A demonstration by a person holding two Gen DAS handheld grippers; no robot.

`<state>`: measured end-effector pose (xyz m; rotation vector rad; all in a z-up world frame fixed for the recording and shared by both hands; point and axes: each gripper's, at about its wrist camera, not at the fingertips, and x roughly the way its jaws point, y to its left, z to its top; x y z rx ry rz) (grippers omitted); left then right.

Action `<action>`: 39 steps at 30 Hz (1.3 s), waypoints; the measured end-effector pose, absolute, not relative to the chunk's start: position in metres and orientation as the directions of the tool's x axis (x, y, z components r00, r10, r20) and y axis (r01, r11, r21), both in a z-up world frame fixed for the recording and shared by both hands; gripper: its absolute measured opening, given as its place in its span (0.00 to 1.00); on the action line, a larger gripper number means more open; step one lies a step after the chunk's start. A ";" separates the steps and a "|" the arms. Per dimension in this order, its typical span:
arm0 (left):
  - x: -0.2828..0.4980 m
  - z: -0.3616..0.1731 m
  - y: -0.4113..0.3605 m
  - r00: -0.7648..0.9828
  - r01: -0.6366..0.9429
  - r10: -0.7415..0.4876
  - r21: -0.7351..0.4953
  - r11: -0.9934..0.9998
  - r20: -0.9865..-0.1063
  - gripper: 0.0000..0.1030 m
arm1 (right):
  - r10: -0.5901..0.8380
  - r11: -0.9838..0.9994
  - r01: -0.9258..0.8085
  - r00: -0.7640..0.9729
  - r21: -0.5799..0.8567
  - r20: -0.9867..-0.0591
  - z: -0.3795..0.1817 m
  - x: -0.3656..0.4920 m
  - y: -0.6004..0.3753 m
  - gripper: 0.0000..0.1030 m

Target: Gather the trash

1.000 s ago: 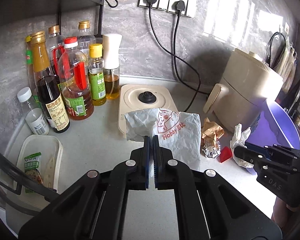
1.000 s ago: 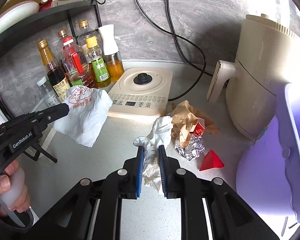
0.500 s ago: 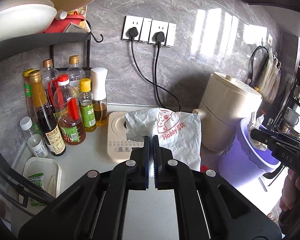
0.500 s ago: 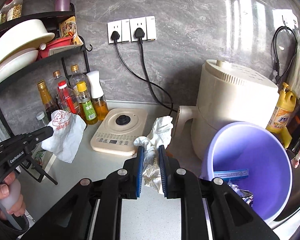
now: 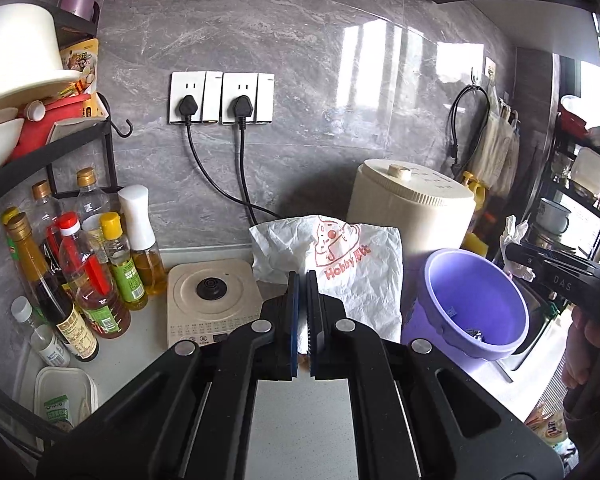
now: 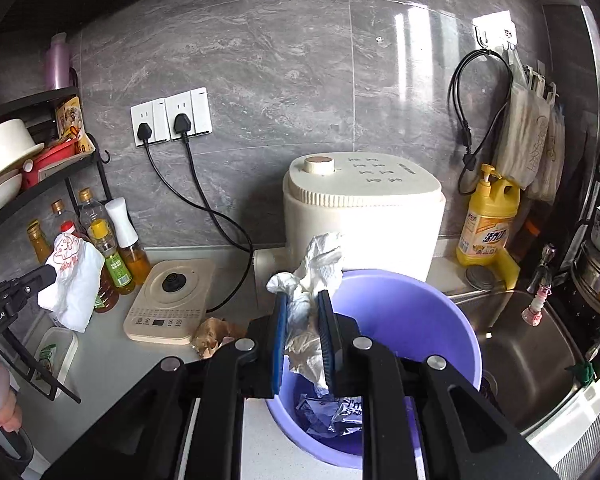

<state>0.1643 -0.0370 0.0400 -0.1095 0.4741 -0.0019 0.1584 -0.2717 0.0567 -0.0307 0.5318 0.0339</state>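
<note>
A: Our left tool [image 5: 302,276] has its fingers pressed together on the lower edge of the white "Hobby" paper bag [image 5: 352,268]. The bag is clear of the bench [image 5: 300,420], held up in front of the cream cooker [image 5: 410,208].

B: Which way does it run?

A: In the left wrist view it stands up from the pinch and spreads rightward, print facing us. In the right wrist view the same bag [image 6: 74,280] droops below the tool tip, long axis roughly vertical, in front of the sauce bottles [image 6: 108,256].

B: Our right tool [image 6: 303,312] is pinching the crumpled white tissue [image 6: 314,280]. The wad runs lengthwise between the fingers, its top sticking up past the tips and its tail hanging down toward the purple bin [image 6: 420,320].

A: So where is the tissue against the bin?

B: Above the bin's near-left rim, not inside. Crumpled wrappers [image 6: 332,412] lie at the bottom of the bin. The bin sits on the bench beside the steel sink [image 6: 532,360], with the cooker behind it.

A: A brown paper scrap [image 6: 216,336] lies on the bench between the bin and the cream induction hob [image 6: 168,304].
</note>
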 end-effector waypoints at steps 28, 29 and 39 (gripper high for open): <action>0.227 0.030 -0.188 0.777 0.376 -0.403 -0.157 0.913 -0.483 0.04 | -0.188 0.973 0.232 0.824 0.016 -0.535 0.039 0.052 -0.366 0.57; 0.230 0.028 -0.191 0.769 0.383 -0.410 -0.160 0.910 -0.490 0.05 | -0.190 0.972 0.236 0.823 0.017 -0.535 0.039 0.050 -0.366 0.57; 0.219 0.018 -0.168 0.787 0.321 -0.342 -0.132 0.938 -0.513 0.85 | -0.157 0.980 0.199 0.823 0.019 -0.547 0.032 0.060 -0.356 0.57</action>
